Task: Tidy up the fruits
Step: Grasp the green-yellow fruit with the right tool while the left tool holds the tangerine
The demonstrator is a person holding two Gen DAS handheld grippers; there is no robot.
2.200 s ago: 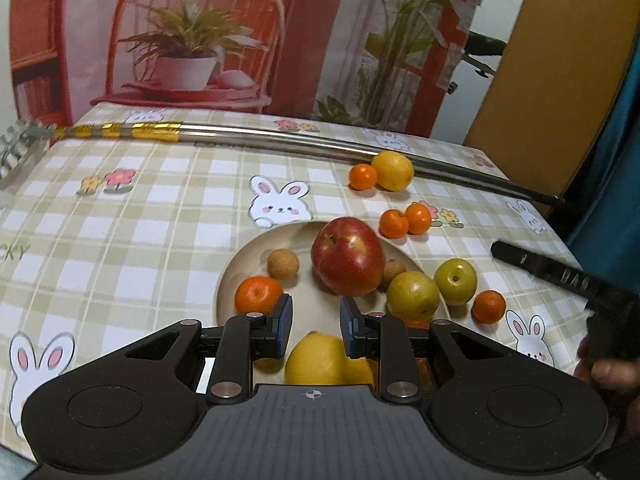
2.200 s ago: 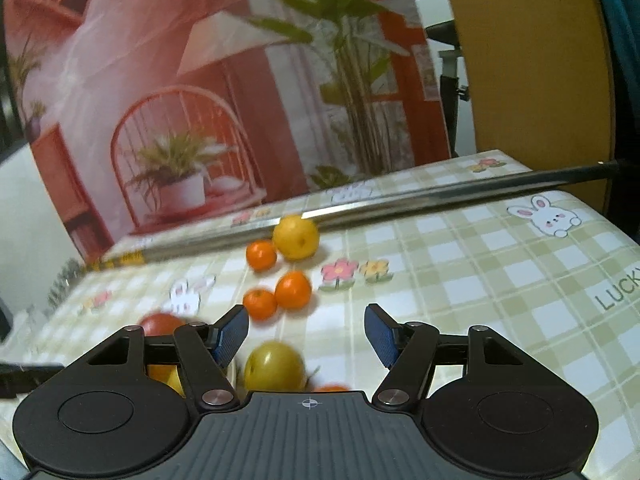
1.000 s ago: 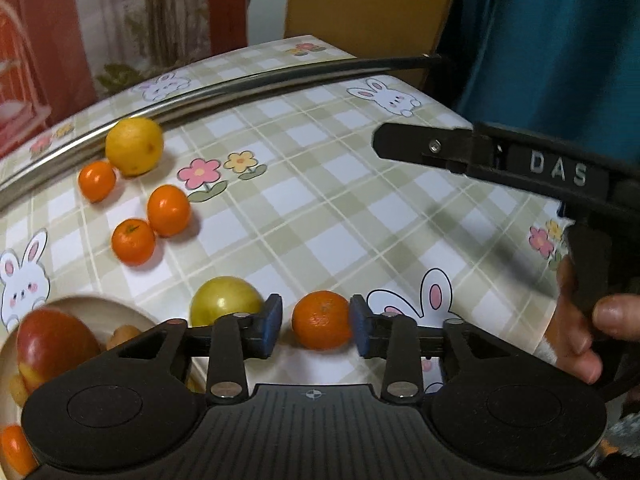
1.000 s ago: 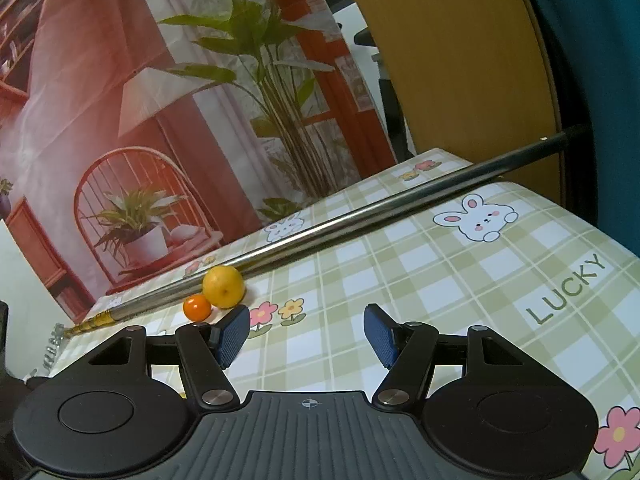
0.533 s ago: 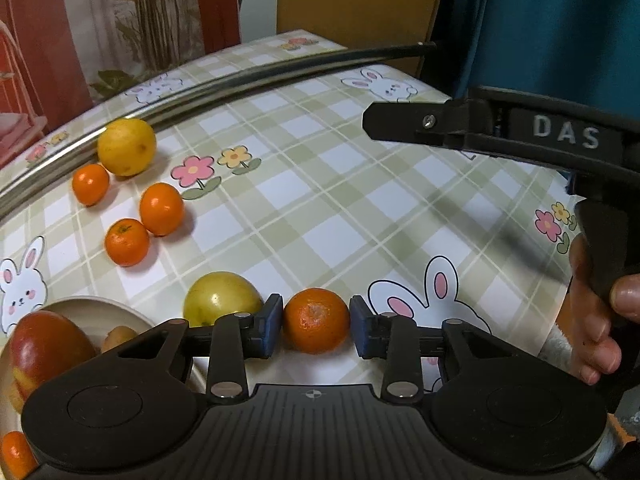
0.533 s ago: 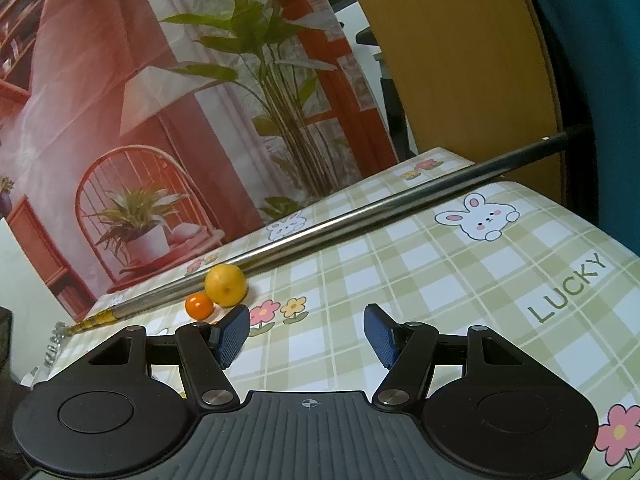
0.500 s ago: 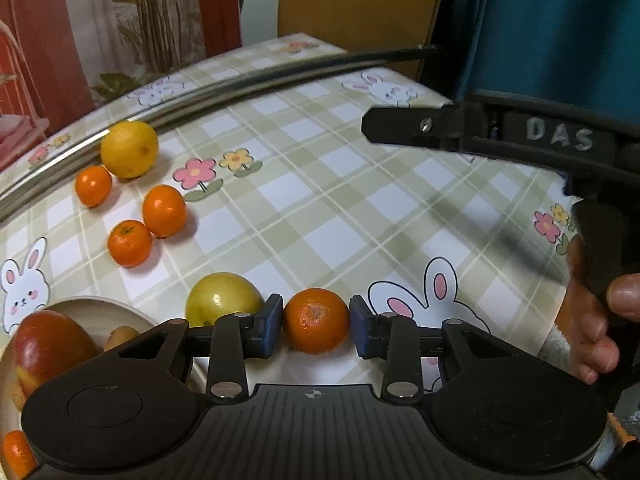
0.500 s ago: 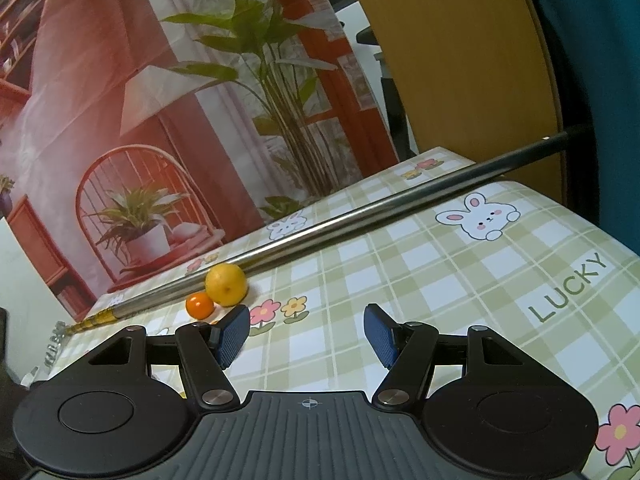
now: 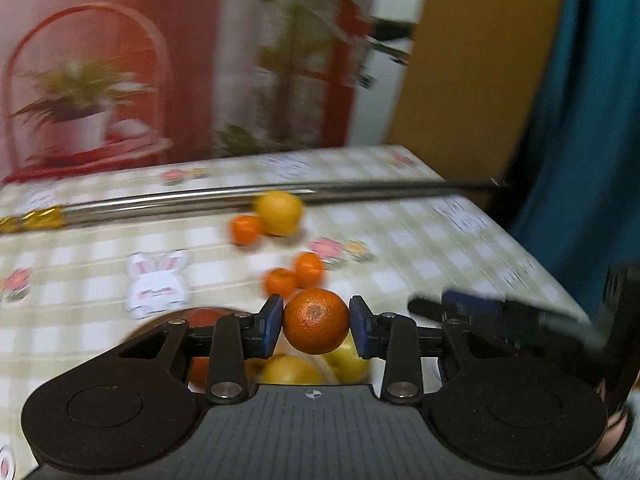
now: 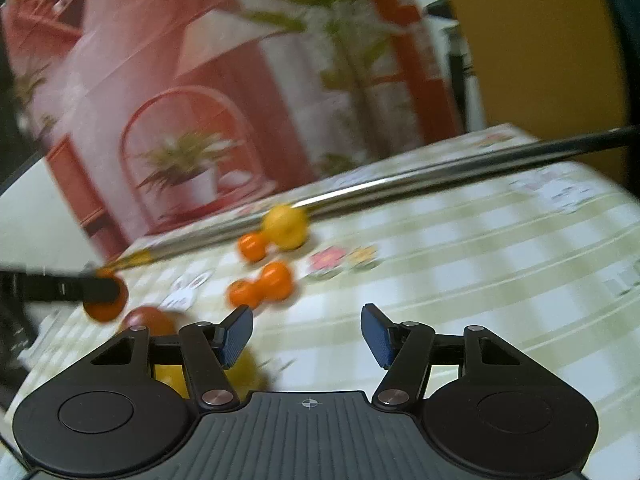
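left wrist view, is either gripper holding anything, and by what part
The left gripper holds a small orange, pinched across its widest part, one pad on each side. The right gripper is open and holds nothing.

Mandarin [image 9: 316,321], orange and dimpled, sits pinched between the jaws above the bench; four more oranges [image 9: 281,282] and a lemon [image 9: 279,213] lie beyond.

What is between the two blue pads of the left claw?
A small orange sits there, squeezed by both pads of the left claw and lifted off the tablecloth. The left wrist view shows it clearly.
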